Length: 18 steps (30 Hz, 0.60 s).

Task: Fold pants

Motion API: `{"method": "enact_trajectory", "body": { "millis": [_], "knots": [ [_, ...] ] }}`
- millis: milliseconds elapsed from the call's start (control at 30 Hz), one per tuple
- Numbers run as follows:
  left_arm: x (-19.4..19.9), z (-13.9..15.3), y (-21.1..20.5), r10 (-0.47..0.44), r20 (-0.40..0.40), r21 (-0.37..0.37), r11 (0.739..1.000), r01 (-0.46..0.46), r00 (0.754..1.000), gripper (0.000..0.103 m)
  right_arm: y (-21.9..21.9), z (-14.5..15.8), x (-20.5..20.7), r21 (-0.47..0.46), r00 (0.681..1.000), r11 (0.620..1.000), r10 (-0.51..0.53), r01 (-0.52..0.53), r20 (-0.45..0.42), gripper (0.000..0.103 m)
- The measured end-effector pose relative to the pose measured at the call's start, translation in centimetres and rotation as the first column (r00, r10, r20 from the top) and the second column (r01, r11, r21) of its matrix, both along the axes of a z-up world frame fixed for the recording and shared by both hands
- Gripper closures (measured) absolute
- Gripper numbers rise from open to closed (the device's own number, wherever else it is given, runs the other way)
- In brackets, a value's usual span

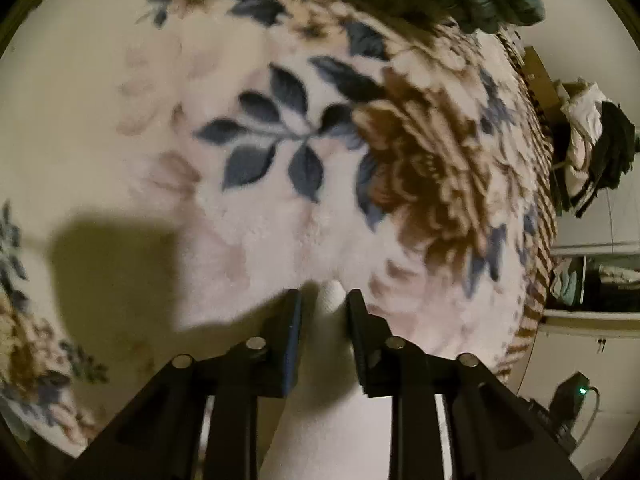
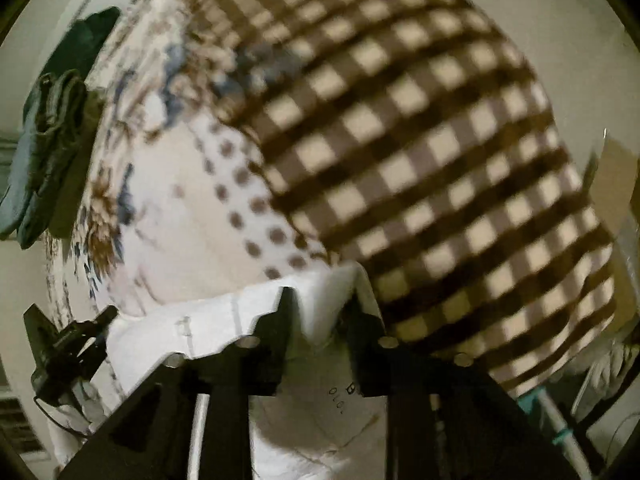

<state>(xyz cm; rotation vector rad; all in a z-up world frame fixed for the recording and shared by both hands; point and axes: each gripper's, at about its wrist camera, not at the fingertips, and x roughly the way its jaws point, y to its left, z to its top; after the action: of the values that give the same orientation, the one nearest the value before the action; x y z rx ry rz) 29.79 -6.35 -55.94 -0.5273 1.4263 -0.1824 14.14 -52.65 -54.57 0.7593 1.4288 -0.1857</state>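
Note:
The white pants (image 2: 224, 320) hang from both grippers above the bed. My right gripper (image 2: 320, 300) is shut on the pants' upper edge, which peaks between its fingers and stretches left to my left gripper (image 2: 68, 344). A printed label shows inside the cloth. In the left wrist view my left gripper (image 1: 324, 300) is shut on a white fold of the pants (image 1: 332, 360), which hangs down between the fingers. Most of the pants is hidden below both cameras.
A fleece blanket (image 1: 280, 140) with blue leaves and brown flowers covers the bed, with a brown checked part (image 2: 400, 140). A dark green garment (image 2: 48, 140) lies at the bed's far end. Clothes (image 1: 592, 148) are piled on furniture at the right.

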Motion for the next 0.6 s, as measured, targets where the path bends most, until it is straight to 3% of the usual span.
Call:
{"method": "enact_trajectory", "body": {
  "millis": [67,100,233,400,433,467,533,600],
  "knots": [
    [-1.0,1.9,0.3,-0.016,0.042,-0.005,1.0,0.016,0.999,0.038,-0.7,0.7,-1.8,0.062,0.999,0.997,-0.042,0.04,0.025,0.021],
    [-1.6,2.7,0.4,-0.025,0.057,-0.015,1.0,0.026,0.998,0.018,-0.9,1.0,-2.9,0.08,0.998,0.995,-0.055,0.051,0.036,0.02],
    [-4.9,3.5,0.6,-0.035,0.054,-0.066,0.997,0.039,0.998,0.014,-1.2,1.2,-8.7,0.138,0.993,0.983,-0.12,0.12,-0.006,0.02],
    [-8.9,0.2,0.0,-0.03,-0.067,-0.073,0.997,0.025,0.997,0.014,1.1,-2.6,-14.6,0.302,0.968,0.92,-0.232,0.25,-0.096,0.022],
    [-9.5,-0.5,-0.3,-0.031,-0.091,-0.077,0.997,0.024,0.995,0.014,1.7,-3.2,-15.1,0.325,0.963,0.906,-0.256,0.271,-0.088,0.038],
    [-10.0,-0.9,-0.4,-0.032,-0.103,-0.081,0.996,0.024,0.994,0.014,2.2,-3.8,-15.6,0.337,0.957,0.896,-0.277,0.289,-0.084,0.069],
    [-10.5,-1.4,-0.8,-0.045,-0.101,-0.069,0.997,0.038,0.994,0.014,2.9,-3.8,-16.3,0.299,0.943,0.895,-0.325,0.332,-0.073,0.086],
    [-10.7,-1.7,-1.2,-0.071,-0.09,-0.051,0.997,0.066,0.993,0.014,2.8,-2.9,-16.8,0.22,0.939,0.913,-0.333,0.343,-0.081,0.092]
  ]
}}
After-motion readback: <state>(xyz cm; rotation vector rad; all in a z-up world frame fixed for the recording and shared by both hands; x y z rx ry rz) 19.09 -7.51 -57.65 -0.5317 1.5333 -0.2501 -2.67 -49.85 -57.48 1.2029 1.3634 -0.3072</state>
